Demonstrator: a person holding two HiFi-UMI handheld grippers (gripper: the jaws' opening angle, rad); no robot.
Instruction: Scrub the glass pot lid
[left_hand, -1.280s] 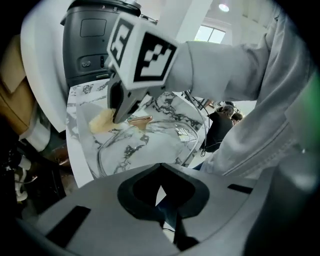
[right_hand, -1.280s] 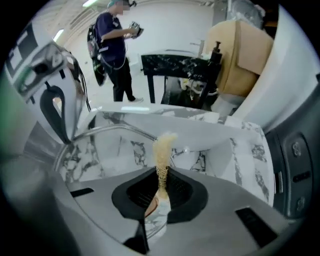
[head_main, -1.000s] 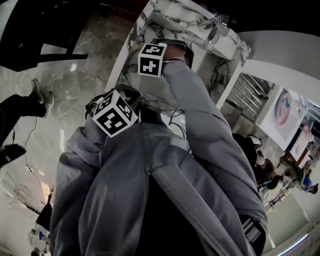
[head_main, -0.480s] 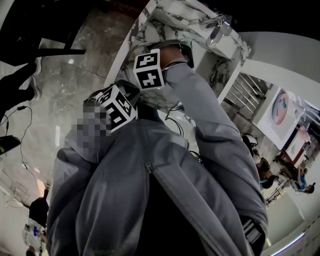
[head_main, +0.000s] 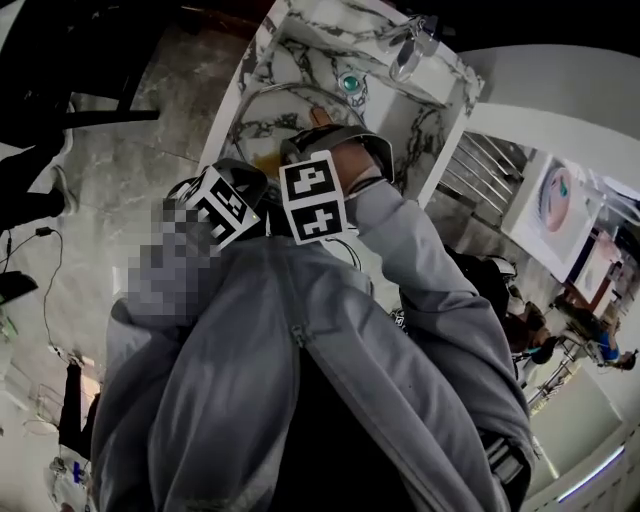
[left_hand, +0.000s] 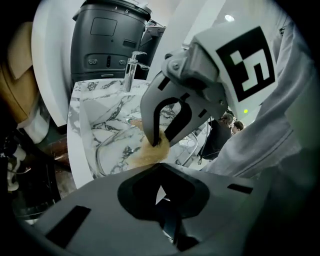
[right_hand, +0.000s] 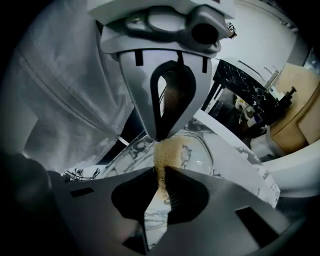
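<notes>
Pad over the sink
We see the right gripper pinching the tan pad near the glass lid (left gripper, just left, jaws pressed together, tips at the pad).

I see glass pot lid: clear round pane with thin metal rim, marble veins showing through glass. Lid hangs tilted over marble sink, pinched at rim by closed left hand-held gripper. Tan fibrous scrub pad clamped in right hand-held gripper. Pad's far end reaches lid rim just beside that pinch.
</notes>
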